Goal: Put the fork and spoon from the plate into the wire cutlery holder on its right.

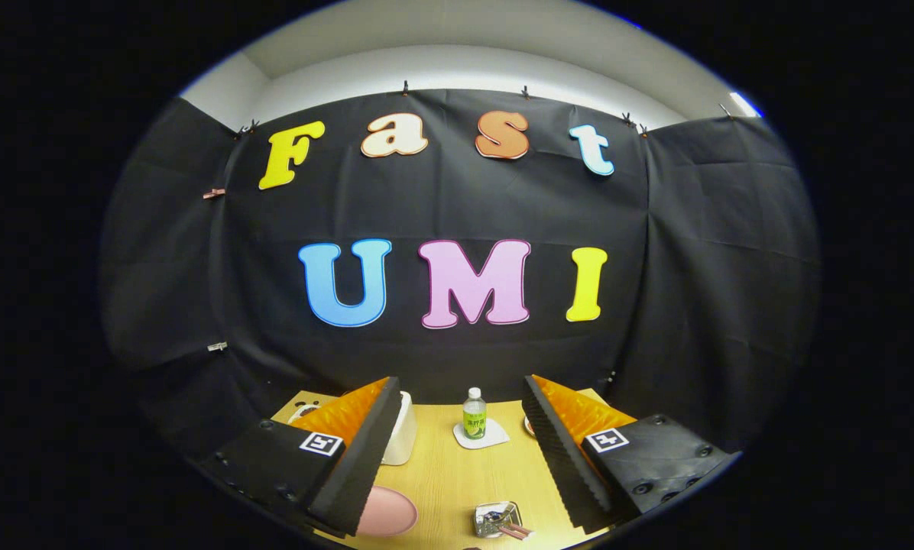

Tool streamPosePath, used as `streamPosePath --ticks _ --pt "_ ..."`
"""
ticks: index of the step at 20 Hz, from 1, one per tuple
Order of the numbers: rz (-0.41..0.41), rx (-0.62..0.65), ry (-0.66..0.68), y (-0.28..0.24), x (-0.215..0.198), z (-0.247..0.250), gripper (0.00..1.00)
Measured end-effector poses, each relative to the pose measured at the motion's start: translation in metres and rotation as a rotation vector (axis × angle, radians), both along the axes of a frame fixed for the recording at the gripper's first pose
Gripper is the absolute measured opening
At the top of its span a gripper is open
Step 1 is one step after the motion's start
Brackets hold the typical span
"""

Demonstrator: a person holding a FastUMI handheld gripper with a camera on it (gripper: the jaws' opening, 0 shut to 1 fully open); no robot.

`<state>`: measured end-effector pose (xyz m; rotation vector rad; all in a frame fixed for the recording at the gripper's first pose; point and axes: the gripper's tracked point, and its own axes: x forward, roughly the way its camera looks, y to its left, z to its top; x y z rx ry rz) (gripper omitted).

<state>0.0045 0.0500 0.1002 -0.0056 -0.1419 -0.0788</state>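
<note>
On the table [457, 473] the hand-held gripper [457, 451] hangs wide and empty; cutlery already seems to stand in the wire holder [497, 519] beside the bare pink plate [387, 510].

A pale yellow wood grain is shown by the surface [457, 473]. A pink plate [387, 512] is seen between the spread fingers of the claw [457, 458]. A clear bottle [474, 413] with a white cap and green label is set on a white coaster [481, 435]. A white box [400, 437] and a silver wire holder [497, 519] are noted.
</note>
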Motion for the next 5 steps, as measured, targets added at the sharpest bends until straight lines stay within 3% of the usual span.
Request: streamPosePath --ticks 5 --pt "0.048 0.046 -0.067 -0.0009 -0.0059 -0.0044 0.99"
